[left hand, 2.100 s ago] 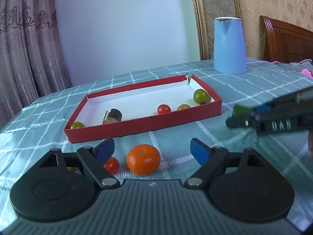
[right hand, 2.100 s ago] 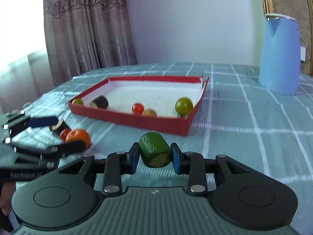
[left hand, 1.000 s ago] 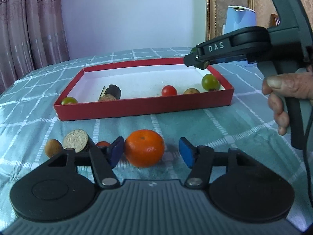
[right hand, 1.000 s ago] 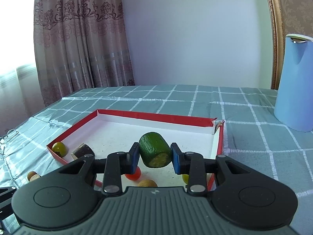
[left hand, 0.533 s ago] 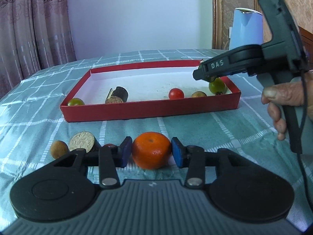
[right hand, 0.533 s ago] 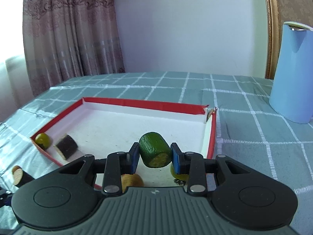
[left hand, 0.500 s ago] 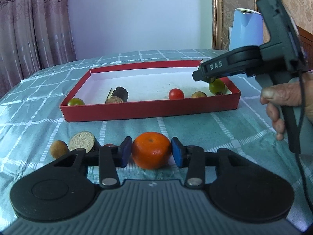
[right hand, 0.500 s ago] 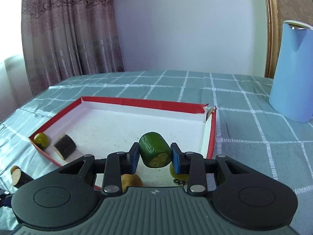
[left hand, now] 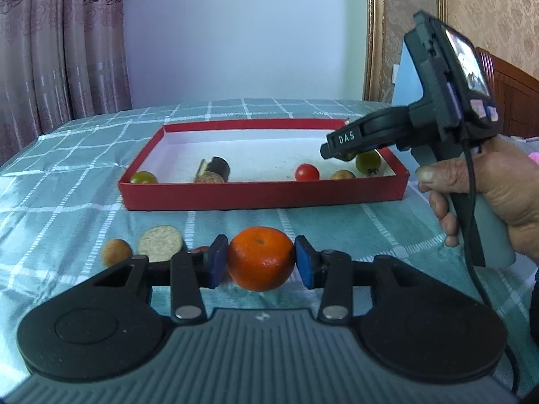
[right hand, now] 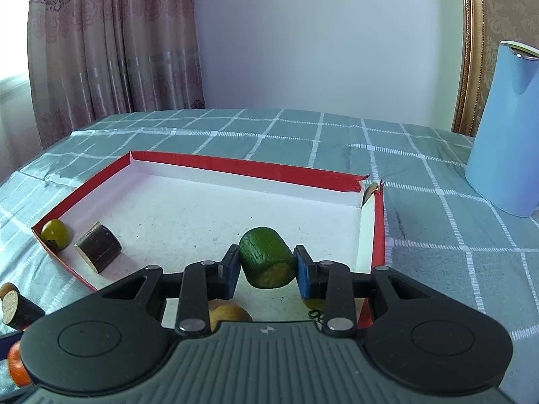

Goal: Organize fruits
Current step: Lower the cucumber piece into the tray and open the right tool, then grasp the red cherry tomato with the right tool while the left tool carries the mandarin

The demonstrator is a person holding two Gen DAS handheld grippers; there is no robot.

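The red tray (right hand: 379, 229) holds a green grape (right hand: 55, 234), a dark log piece (right hand: 98, 246), a tomato (left hand: 307, 172) and a yellow-green fruit (left hand: 368, 161). The right tongs (right hand: 266, 267) grip a green chunk (right hand: 267, 262) above it. The left tongs (left hand: 260, 262) clamp the orange (left hand: 261, 257) on the surface (left hand: 67, 202).

Right claw (right hand: 266, 266) body is hiding most of a tan fruit (right hand: 229, 313); frame edge is cropping the blue kettle (right hand: 505, 128).
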